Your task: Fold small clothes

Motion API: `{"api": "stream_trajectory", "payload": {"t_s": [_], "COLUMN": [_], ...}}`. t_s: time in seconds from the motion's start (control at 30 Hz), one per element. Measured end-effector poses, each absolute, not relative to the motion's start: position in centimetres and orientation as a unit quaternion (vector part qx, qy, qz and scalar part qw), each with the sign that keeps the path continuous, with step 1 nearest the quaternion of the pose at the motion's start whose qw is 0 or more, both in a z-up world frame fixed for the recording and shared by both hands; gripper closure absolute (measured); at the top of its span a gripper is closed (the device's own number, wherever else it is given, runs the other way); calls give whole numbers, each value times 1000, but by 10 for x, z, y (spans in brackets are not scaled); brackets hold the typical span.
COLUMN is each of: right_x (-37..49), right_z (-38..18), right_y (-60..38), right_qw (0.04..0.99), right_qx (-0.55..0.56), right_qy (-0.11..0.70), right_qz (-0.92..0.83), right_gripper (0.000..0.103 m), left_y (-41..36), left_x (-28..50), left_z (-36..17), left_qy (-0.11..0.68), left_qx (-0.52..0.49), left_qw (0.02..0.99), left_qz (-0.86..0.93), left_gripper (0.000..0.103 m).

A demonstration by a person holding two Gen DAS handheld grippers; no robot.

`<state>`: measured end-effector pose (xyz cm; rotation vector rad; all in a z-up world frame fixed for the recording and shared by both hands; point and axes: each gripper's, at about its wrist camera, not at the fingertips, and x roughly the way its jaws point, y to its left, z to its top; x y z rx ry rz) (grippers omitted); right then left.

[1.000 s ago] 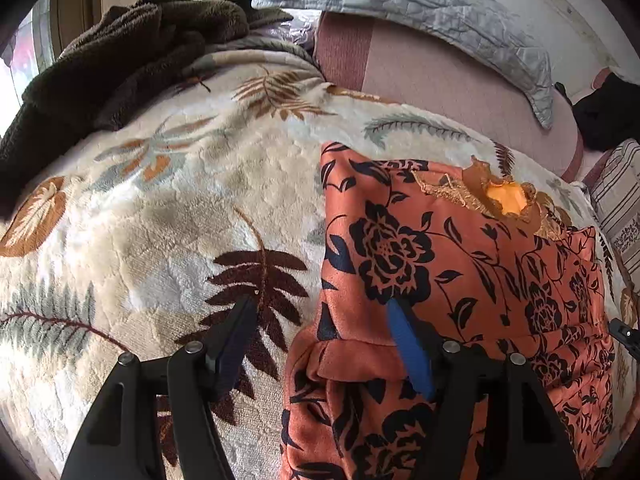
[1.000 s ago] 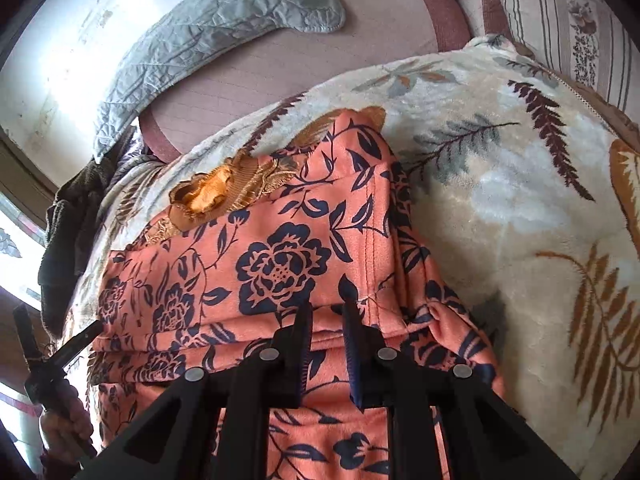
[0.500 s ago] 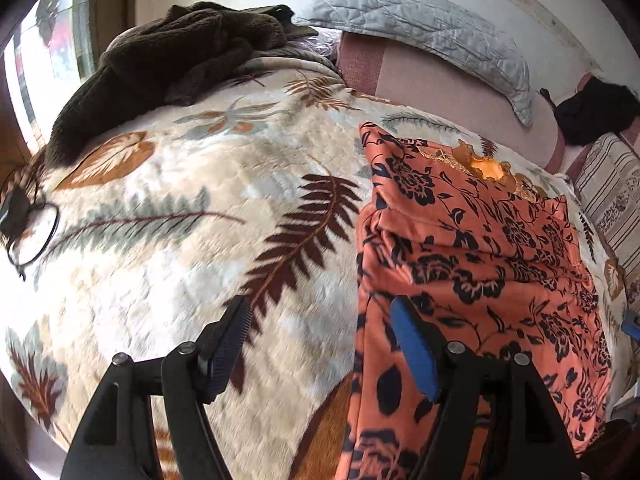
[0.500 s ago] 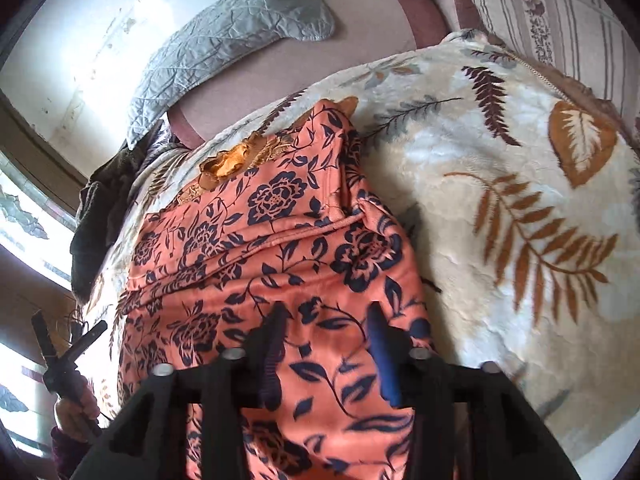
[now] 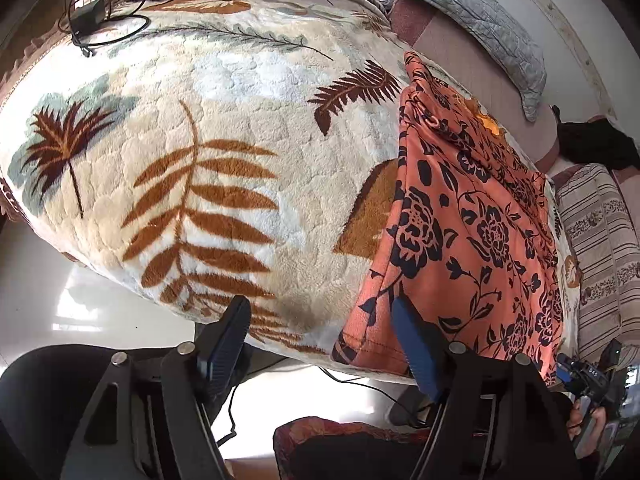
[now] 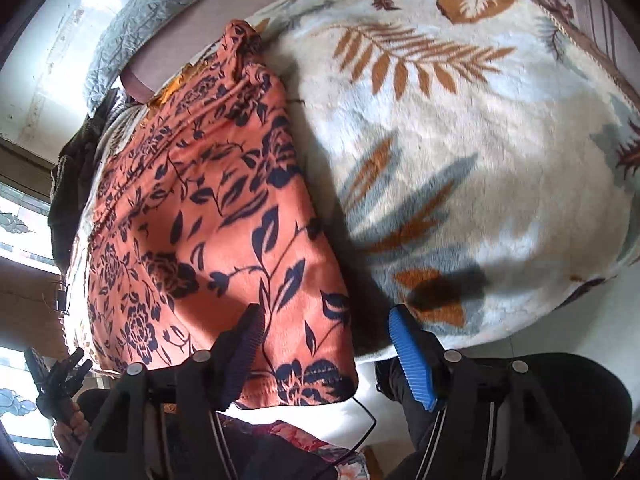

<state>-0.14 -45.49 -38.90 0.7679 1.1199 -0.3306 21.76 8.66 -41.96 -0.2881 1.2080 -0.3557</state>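
A leaf-patterned blanket (image 5: 224, 168) covers the bed. The orange floral garment (image 6: 208, 216) lies on it, its hem overhanging the blanket's near edge. The left gripper (image 5: 320, 344) and right gripper (image 6: 328, 344) are both spread, holding nothing. The overhanging hem could slide off when it is grasped.

We count one orange flowered garment (image 5: 472, 236) lying on one leaf-patterned blanket (image 5: 224, 152). We see two grippers: the left gripper (image 5: 320, 344) and the right gripper (image 6: 326, 346), each with two fingers. We count one grey quilted pillow (image 5: 480, 12), one striped cushion (image 5: 600, 240), one heap of dark brown cloth (image 6: 68, 184) and one small black box with a coiled cable (image 5: 90, 16) at the blanket's far corner.
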Motion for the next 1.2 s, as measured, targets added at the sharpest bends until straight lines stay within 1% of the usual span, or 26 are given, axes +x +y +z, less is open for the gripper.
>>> {"api": "stream_trajectory", "payload": {"t_s": [0.07,0.1,0.17,0.27,0.3,0.33,0.53,0.6,0.63,0.7,0.77,0.8,0.83,0.87,0.9,0.93,0.97,1.07,1.13,1.17,1.2], "right_x": [-4,-4,-2,2,3,3,-1,3,4,10,14,17,17,17,16,15,14,9,6,6,7], "right_z": [-396,-399,-404,-410,-411,-412,-410,-411,-412,-414,-415,-414,-414,-414,-413,-411,-409,-392,-380,-377,-377], "right_y": [-451,-450,-448,-441,-438,-437,-440,-440,-439,-439,-433,-429,-428,-427,-426,-426,-425,-422,-422,-423,-423], "right_qw": [760,758,754,749,747,746,740,736,733,732,733,734,735,734,734,736,738,753,762,763,763], "right_qx": [356,359,362,356,355,354,361,367,369,371,359,353,350,348,347,346,345,352,359,358,353], "right_qy": [523,525,530,542,545,548,550,550,553,552,559,561,562,564,565,564,562,543,527,526,531], "right_qz": [-151,-148,-142,-137,-135,-135,-142,-145,-146,-145,-146,-145,-146,-147,-146,-143,-141,-121,-112,-111,-111], "right_gripper": [39,39,41,54,62,64,65,64,59,54,55,57,69,76,88,93,94,94,94,94,94], "left_y": [84,83,78,62,56,50,42,44,46,51,50,48,47,44,41,37,34,26,26,26,26], "left_x": [216,216,218,219,219,219,227,226,226,227,227,225,223,222,220,220,218,215,217,219,221], "left_z": [-422,-423,-426,-430,-432,-434,-444,-444,-445,-446,-446,-444,-443,-441,-439,-438,-435,-423,-422,-424,-428], "left_qy": [565,568,567,583,588,591,596,594,594,595,595,592,588,585,581,581,577,558,560,566,576], "left_qx": [-139,-138,-145,-154,-149,-141,-136,-127,-133,-151,-151,-141,-131,-122,-121,-120,-118,-100,-100,-95,-86], "left_qw": [794,793,790,767,761,759,755,756,755,749,748,751,754,756,755,751,750,761,760,761,760], "left_qz": [-174,-172,-180,-219,-230,-234,-239,-244,-246,-250,-251,-256,-262,-269,-279,-291,-300,-316,-313,-302,-288], "left_gripper": [46,48,49,47,45,45,47,58,58,58,56,56,56,59,83,97,95,95,95,93,83]}}
